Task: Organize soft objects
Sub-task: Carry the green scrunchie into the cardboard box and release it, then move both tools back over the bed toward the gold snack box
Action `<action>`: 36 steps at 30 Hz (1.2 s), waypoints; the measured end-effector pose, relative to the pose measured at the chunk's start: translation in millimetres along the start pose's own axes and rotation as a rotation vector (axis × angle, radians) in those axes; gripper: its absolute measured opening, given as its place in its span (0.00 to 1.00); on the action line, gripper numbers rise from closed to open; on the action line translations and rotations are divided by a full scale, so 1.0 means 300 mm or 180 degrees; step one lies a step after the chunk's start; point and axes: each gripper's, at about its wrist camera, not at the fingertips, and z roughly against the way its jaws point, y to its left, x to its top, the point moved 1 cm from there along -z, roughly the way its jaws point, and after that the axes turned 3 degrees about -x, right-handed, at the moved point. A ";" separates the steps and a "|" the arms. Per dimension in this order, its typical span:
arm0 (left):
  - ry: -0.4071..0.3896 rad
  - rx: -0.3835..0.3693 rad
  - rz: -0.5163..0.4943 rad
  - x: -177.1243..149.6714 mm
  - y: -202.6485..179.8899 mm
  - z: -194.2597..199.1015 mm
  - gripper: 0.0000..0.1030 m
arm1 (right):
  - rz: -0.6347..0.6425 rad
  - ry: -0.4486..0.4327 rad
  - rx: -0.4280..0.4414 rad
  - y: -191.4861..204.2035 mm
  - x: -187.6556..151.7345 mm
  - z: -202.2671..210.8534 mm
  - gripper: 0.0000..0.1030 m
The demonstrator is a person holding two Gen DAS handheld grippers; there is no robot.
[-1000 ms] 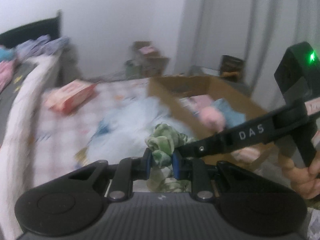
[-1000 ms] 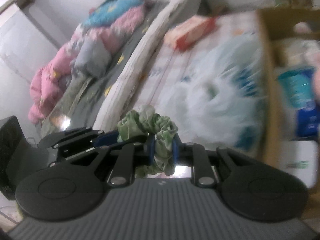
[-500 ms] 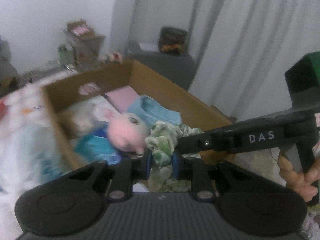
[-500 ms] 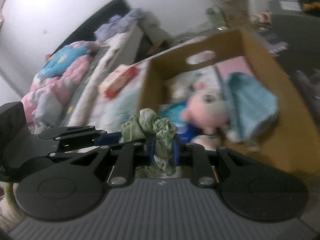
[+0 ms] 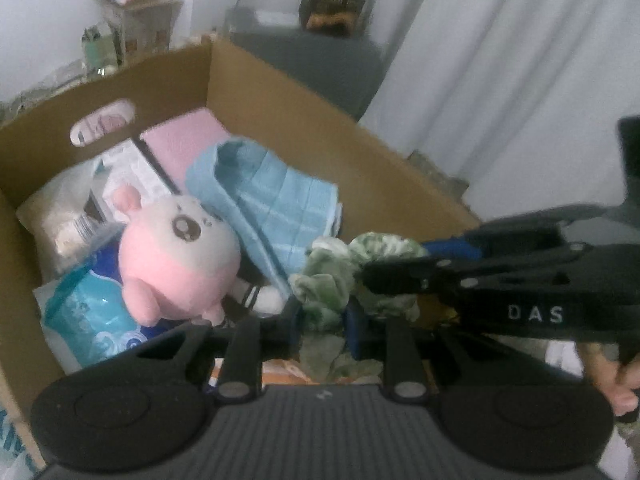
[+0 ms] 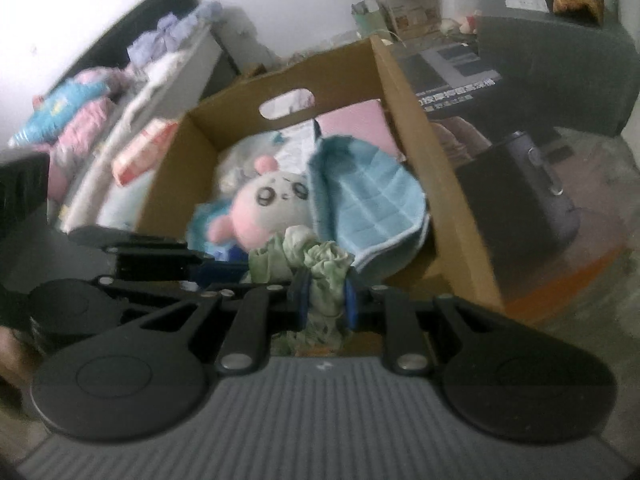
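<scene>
Both hand-held grippers, left (image 5: 323, 316) easing open, right (image 6: 325, 300) clamped, pinch one green scrunchie (image 5: 344, 276) over a cardboard box (image 5: 288, 96) crowded with a pink plush (image 5: 176, 264) and blue cloth (image 5: 272, 196).

Cardboard box (image 5: 280, 92) crowded by plush toy (image 5: 176, 256) and blue towel (image 5: 272, 200).

A mottled green scrunchie (image 5: 340, 276), a pink-and-white plush toy (image 5: 180, 256) at nine o'clock, a light blue quilted cloth (image 5: 272, 196) at twelve, inside a brown cardboard box (image 5: 280, 92).
</scene>
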 end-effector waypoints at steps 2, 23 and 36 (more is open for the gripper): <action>0.0140 0.0048 0.0036 0.004 0.013 -0.031 0.35 | 0.0120 0.0050 -0.0115 0.000 0.003 -0.025 0.16; 0.0593 0.0256 -0.0627 -0.067 -0.002 -0.044 0.46 | 0.0179 0.0451 0.0173 -0.008 0.010 -0.070 0.16; 0.0461 0.0255 -0.0572 -0.072 -0.015 -0.020 0.50 | 0.0158 0.0562 0.0037 0.001 0.006 -0.078 0.39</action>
